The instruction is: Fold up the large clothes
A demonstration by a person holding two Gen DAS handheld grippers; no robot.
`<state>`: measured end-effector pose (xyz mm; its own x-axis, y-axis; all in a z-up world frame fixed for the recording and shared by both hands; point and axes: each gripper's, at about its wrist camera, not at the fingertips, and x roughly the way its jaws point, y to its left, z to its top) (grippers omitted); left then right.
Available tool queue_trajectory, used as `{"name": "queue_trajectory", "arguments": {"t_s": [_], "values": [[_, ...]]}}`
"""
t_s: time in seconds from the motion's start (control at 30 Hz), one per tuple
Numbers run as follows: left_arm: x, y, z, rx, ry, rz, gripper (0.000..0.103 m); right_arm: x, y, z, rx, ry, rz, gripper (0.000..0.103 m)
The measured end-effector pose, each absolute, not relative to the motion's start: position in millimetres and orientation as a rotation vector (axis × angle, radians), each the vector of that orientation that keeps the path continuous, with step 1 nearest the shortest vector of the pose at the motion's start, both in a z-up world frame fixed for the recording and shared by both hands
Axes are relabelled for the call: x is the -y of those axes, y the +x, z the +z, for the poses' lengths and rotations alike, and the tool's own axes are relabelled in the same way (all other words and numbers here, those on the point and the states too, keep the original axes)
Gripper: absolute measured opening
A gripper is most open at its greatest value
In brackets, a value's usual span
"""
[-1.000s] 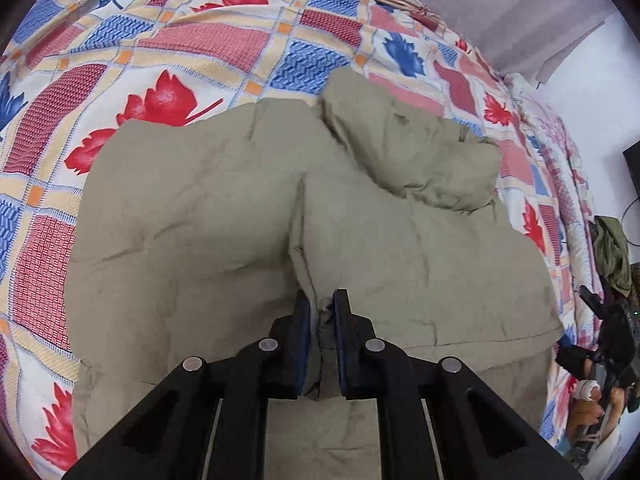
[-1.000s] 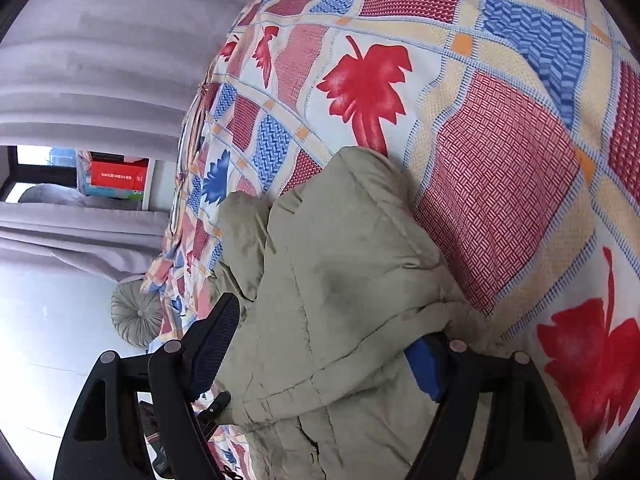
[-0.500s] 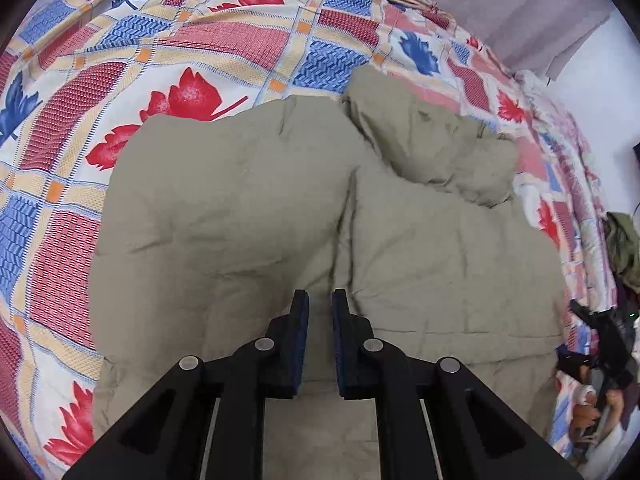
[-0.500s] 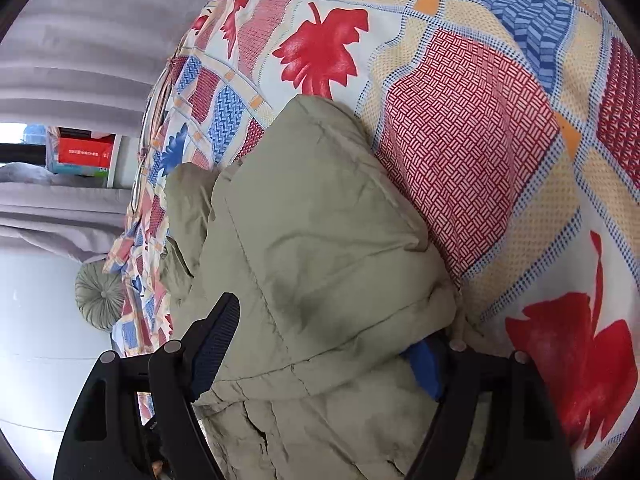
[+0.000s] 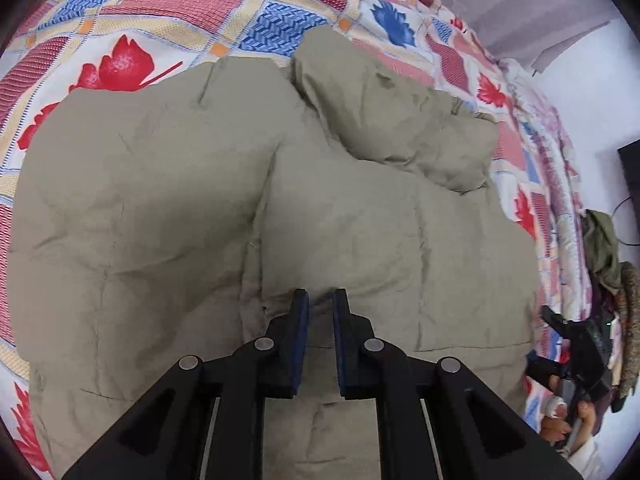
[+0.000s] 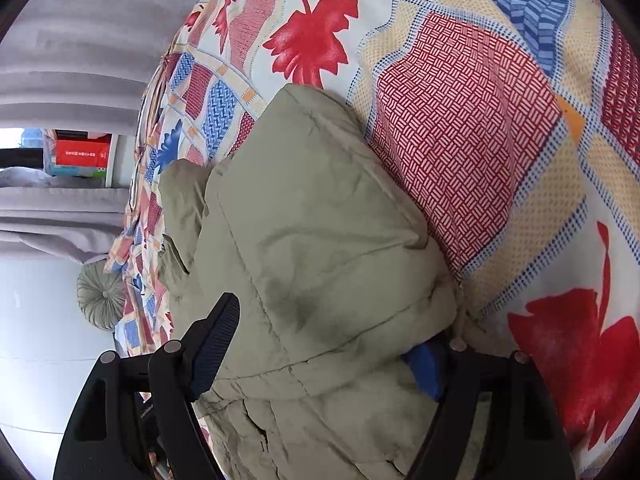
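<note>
One big khaki puffer jacket (image 5: 168,184) here, spread on a bed (image 5: 168,12) with a loud patchwork cover of red and blue leaves. Two claws, one per hand.

Left claw (image 5: 321,300) is clenched almost completely, just a thin slit between the blue pads, and I can't tell whether any fabric is caught in it. It points steeply down at the jacket, which fills nearly everything ahead of it. A fold line runs from just ahead of the tips, away and slightly left, so the long axis seems to run straight away from this claw. One bunched lump, hood or sleeve, I can't tell which, sits further ahead and to the right.

Right claw (image 6: 332,340) is spread wide, with a thick folded wad of the jacket (image 6: 320,240) sitting between its fingers. The far finger is half buried under the fabric; whether the pads actually squeeze it, can't say. From here the jacket stretches away and up-left.

One round tufted cushion (image 6: 100,292) sits off to that claw's left, beyond the bed edge.
</note>
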<state>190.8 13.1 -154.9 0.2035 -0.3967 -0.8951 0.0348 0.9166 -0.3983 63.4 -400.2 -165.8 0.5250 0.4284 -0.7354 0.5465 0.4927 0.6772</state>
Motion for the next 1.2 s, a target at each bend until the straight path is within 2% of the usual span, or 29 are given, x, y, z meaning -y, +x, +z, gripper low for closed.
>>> {"name": "queue_trajectory", "arguments": {"t_s": [0.27, 0.53, 0.57, 0.6, 0.63, 0.67, 0.83, 0.93, 1.03, 1.2], "values": [[-4, 173, -159, -1.339, -0.164, -0.273, 0.013, 395, 59, -167, -1.111, 1.094, -0.092, 0.079], [-17, 164, -115, -1.23, -0.137, -0.22, 0.013, 380, 43, -130, -1.163, 0.964, -0.029, 0.079], [-18, 165, -110, -1.214, -0.145, -0.228, 0.013, 379, 41, -124, -1.16, 0.944, -0.021, 0.076], [-17, 167, -105, -1.201, -0.149, -0.234, 0.013, 378, 38, -116, -1.145, 0.919, -0.014, 0.049], [-14, 171, -102, -1.194, -0.147, -0.237, 0.013, 378, 38, -107, -1.129, 0.886, -0.011, 0.014], [-10, 174, -101, -1.19, -0.139, -0.242, 0.013, 378, 38, -100, -1.119, 0.853, -0.019, 0.009], [9, 185, -130, -1.243, -0.065, -0.193, 0.013, 393, 65, -82, -1.045, 0.704, -0.11, 0.009], [6, 183, -157, -1.292, -0.079, -0.153, 0.013, 396, 91, -116, -1.142, 0.68, -0.108, 0.009], [6, 183, -161, -1.288, -0.093, -0.153, 0.013, 392, 95, -153, -1.203, 0.714, -0.109, 0.009], [7, 184, -154, -1.281, -0.064, -0.149, 0.013, 389, 89, -163, -1.194, 0.713, -0.126, 0.008]]}}
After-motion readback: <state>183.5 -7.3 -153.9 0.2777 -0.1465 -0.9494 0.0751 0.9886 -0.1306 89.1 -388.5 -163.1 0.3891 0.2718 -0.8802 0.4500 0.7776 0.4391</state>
